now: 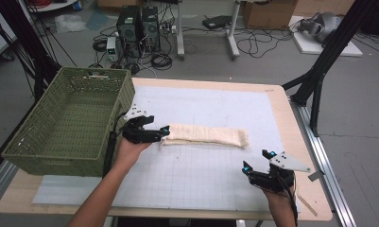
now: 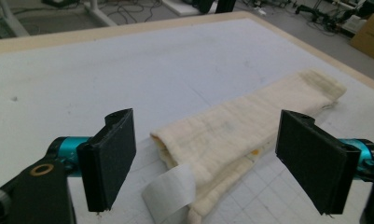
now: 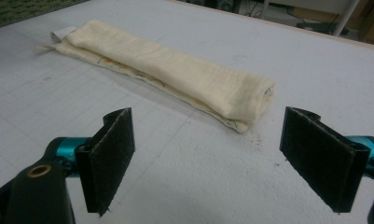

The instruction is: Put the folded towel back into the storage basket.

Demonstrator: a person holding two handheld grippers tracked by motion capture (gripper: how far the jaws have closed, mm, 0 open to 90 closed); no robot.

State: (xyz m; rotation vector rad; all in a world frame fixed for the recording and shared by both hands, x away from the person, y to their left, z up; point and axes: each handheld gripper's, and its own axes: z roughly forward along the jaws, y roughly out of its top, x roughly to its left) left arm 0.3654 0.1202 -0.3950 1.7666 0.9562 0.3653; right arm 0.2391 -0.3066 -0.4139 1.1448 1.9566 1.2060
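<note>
A: At far left, a green woven basket, its wall just beside the left gripper. And next along?

B: Jaws of that gripper spread wide, astride the near short end of a long cream folded cloth, pads not pressing it. Small white label poking out under that end.

A: Best way to take hold?

B: Probably lower until both pads flank every folded layer, then pinch the whole stack. Avoid catching the label alone; likely to unfold otherwise.

A: Place of the cloth?

B: Flat on the white gridded mat, lengthwise across the middle, between the two grippers, apart from the basket.

A: Further right?

B: Right gripper near the front right corner, jaws parted, nothing between them, cloth end ahead and well apart.

A: Room to move?

B: Plenty of bare mat before and behind the cloth. Tight by the basket wall on the left, so lift clear before swinging over. Pale wooden table edge close on the right.
</note>
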